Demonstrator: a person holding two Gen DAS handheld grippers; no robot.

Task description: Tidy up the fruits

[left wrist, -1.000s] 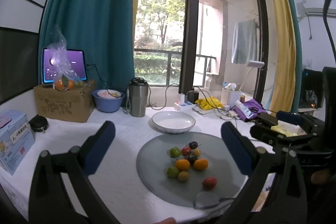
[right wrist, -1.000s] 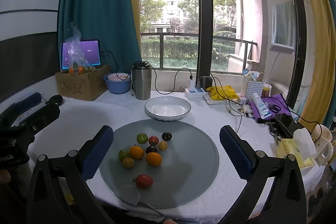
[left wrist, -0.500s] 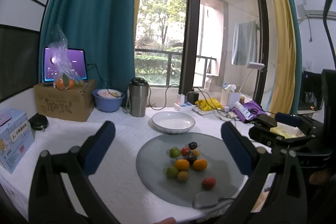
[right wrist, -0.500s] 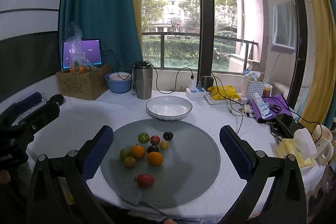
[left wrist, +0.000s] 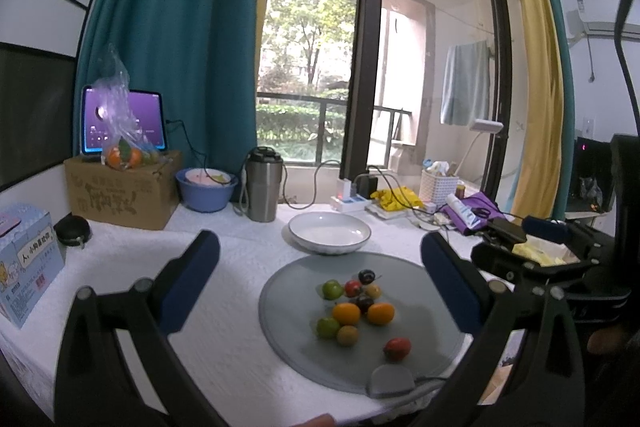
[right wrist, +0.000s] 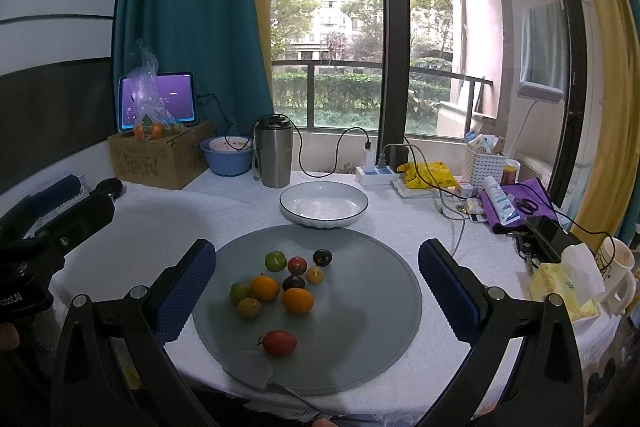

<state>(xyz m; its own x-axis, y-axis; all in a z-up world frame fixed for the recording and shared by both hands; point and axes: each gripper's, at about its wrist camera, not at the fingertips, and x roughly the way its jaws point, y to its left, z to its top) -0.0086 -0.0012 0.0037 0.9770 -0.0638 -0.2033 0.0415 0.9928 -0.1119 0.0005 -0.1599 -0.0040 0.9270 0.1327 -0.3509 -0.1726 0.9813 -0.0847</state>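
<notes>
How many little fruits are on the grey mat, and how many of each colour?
Green: 2
Red: 2
Dark purple: 2
Orange: 2
Yellow: 2
Total: 10, all on the grey mat; the white bowl holds none.

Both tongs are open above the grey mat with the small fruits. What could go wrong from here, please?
The small round fruits lie close together on the round grey mat; closing on the orange fruit may push the dark purple fruit so that it rolls. The lone red fruit lies near the table edge and may roll off. The white bowl with a dark rim is shallow, so dropped fruits may bounce out.
</notes>
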